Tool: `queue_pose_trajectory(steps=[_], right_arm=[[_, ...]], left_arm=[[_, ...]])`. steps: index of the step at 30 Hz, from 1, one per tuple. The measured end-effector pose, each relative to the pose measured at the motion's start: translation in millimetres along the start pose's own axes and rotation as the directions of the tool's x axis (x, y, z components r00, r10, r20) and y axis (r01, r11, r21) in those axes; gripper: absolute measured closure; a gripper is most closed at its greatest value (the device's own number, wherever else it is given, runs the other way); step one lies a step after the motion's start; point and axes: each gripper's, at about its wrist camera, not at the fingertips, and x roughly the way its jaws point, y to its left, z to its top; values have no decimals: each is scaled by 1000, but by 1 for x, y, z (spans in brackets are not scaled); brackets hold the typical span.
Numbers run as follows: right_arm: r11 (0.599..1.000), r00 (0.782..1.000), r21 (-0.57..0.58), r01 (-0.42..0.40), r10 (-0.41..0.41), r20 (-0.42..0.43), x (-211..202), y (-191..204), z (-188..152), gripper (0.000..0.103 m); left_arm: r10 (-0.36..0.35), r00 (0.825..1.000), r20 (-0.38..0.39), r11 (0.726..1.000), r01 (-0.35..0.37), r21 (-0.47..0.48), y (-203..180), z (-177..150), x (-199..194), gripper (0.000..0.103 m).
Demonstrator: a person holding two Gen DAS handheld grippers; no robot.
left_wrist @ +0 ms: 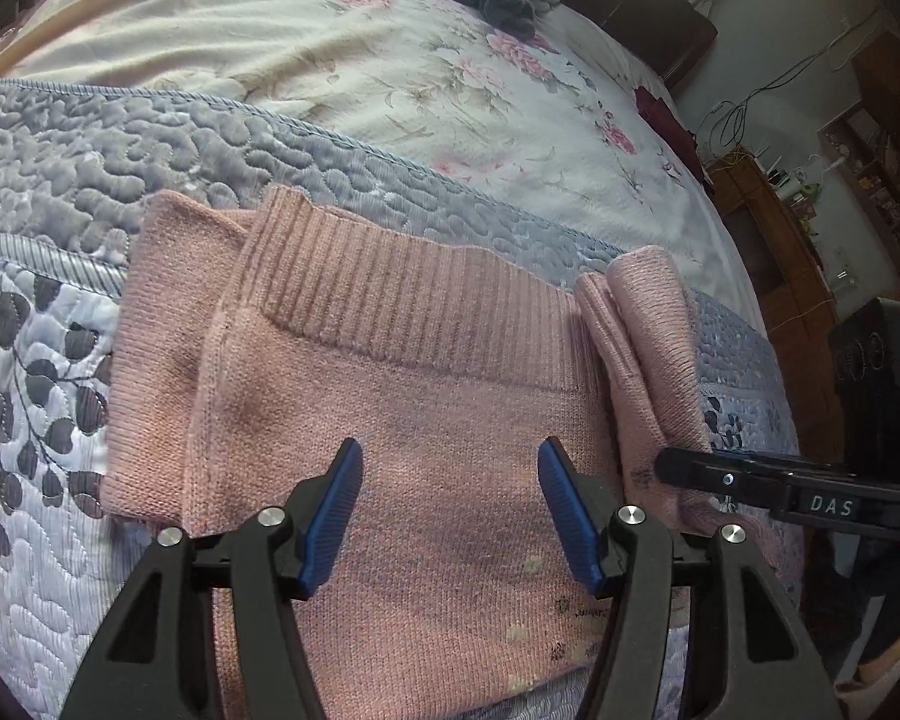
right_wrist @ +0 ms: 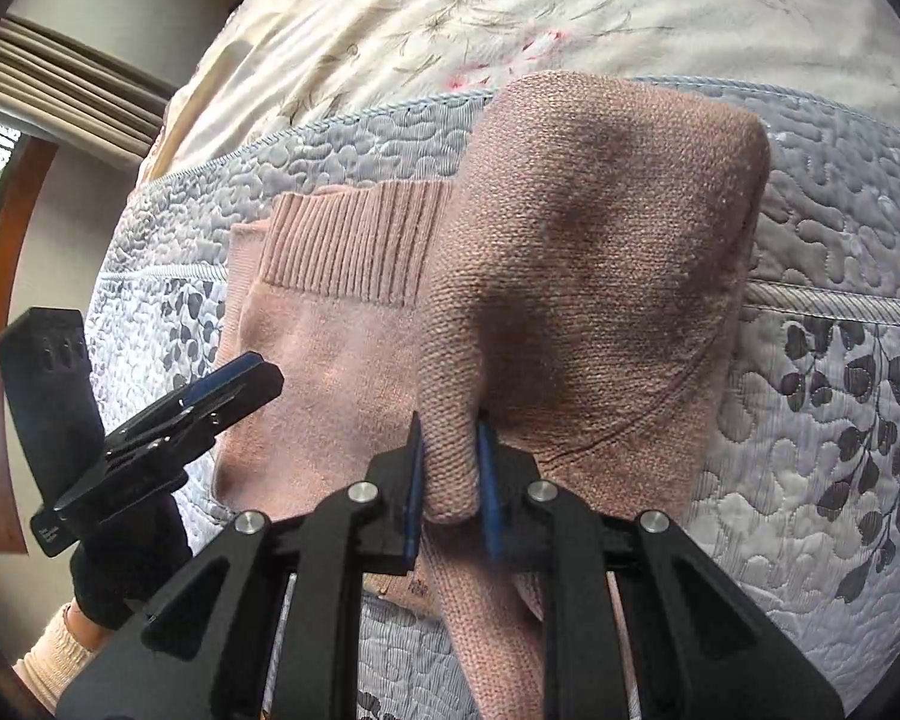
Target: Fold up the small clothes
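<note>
Pink knitted sweater (left_wrist: 402, 396) flat on the blue-grey quilted bed cover (left_wrist: 48, 276), ribbed hem toward 12 o'clock. Left gripper (left_wrist: 450, 498) released, hovering above. Right gripper (right_wrist: 450, 474) at 3 o'clock, clenched on a fold of sleeve.

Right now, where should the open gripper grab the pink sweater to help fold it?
Probably the bare left edge of the pink sweater, beside the ribbed hem. The left gripper hovers open over the flat middle, where there is nothing to pinch. Come in low from the left, since the edge lies loose on the quilt. The right gripper already pinches the right side.
</note>
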Motion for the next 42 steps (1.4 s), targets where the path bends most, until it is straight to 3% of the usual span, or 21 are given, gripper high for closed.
queue_pose_trajectory(steps=[5,8,10,16,22,28,33,37,42], right_arm=[[998,999,-40,44,-45,-30,27,9,-2,80],[998,999,-52,33,-35,-35,30,9,-1,70],[998,999,-55,-10,8,-44,26,8,-1,56],[992,992,16,-122,122,23,-18,-7,-6,56],[990,989,94,-105,94,118,-70,-59,-21,55],[969,992,230,-90,66,110,-65,-123,-49,55],[959,993,266,-96,73,94,-51,-142,-73,56],[958,993,271,-99,76,91,-50,-148,-83,55],[957,992,272,-101,76,99,-56,-152,-86,55]], left_arm=[[-16,1000,-4,1000,16,-24,3,0,-1,42],[-37,999,-8,999,36,-36,1,2,-1,42],[-61,998,-10,997,60,-51,-2,3,0,42],[-132,991,-22,989,130,-68,-20,4,6,42],[-204,976,-76,976,198,-86,-46,5,30,41],[-246,957,-155,964,225,-138,-63,0,69,41],[-258,948,-187,959,226,-173,-76,1,96,43],[-231,958,-168,966,205,-157,-86,3,99,81],[-238,966,-104,963,222,-150,-92,3,79,85]])
